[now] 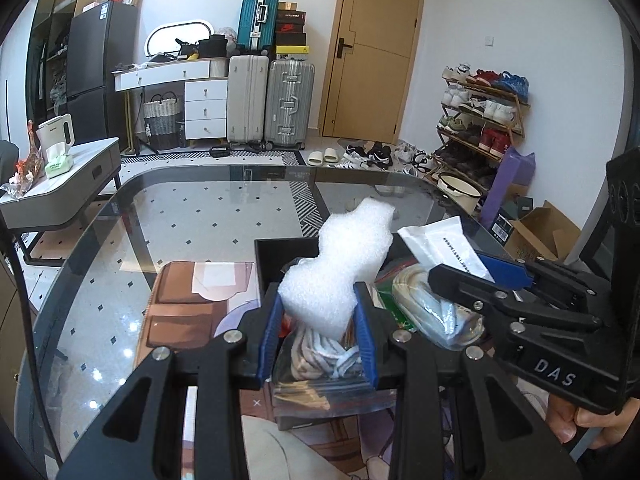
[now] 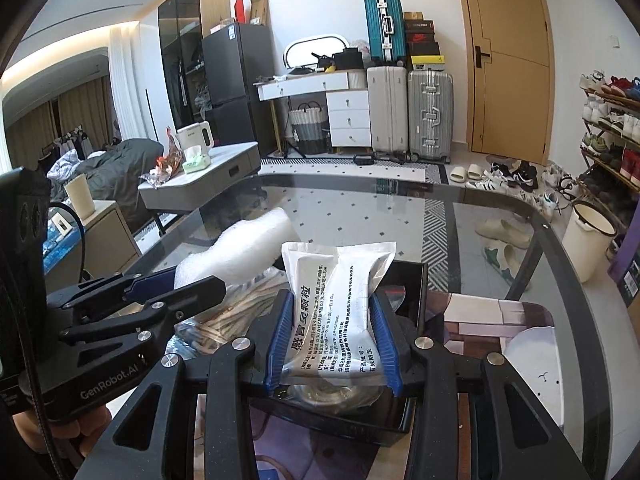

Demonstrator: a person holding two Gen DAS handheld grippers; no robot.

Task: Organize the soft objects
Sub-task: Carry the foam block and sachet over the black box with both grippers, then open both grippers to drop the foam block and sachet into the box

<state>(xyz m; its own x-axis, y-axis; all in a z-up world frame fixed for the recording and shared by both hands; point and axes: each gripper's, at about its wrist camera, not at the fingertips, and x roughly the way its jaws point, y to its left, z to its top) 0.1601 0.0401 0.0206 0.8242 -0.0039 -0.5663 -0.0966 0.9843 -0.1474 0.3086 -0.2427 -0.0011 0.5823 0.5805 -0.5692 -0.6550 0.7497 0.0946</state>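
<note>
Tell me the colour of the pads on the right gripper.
Blue pads, ribbed, clearest in the right wrist view.

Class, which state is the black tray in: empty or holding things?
Holding things: the black tray contains clear bags of rope below both grippers.

Against the far wall stand a teal suitcase (image 1: 258,14), a white suitcase (image 1: 247,100) and a silver suitcase (image 1: 289,106), beside a wooden door (image 1: 376,48) and a white drawer unit (image 1: 206,108). A shoe rack (image 1: 482,120) full of shoes lines the right wall, with loose shoes and slippers (image 1: 323,156) on the tiled floor. On the left, a grey side table (image 1: 80,184) carries a white kettle (image 1: 56,132) and a green tissue pack (image 1: 58,162).
</note>
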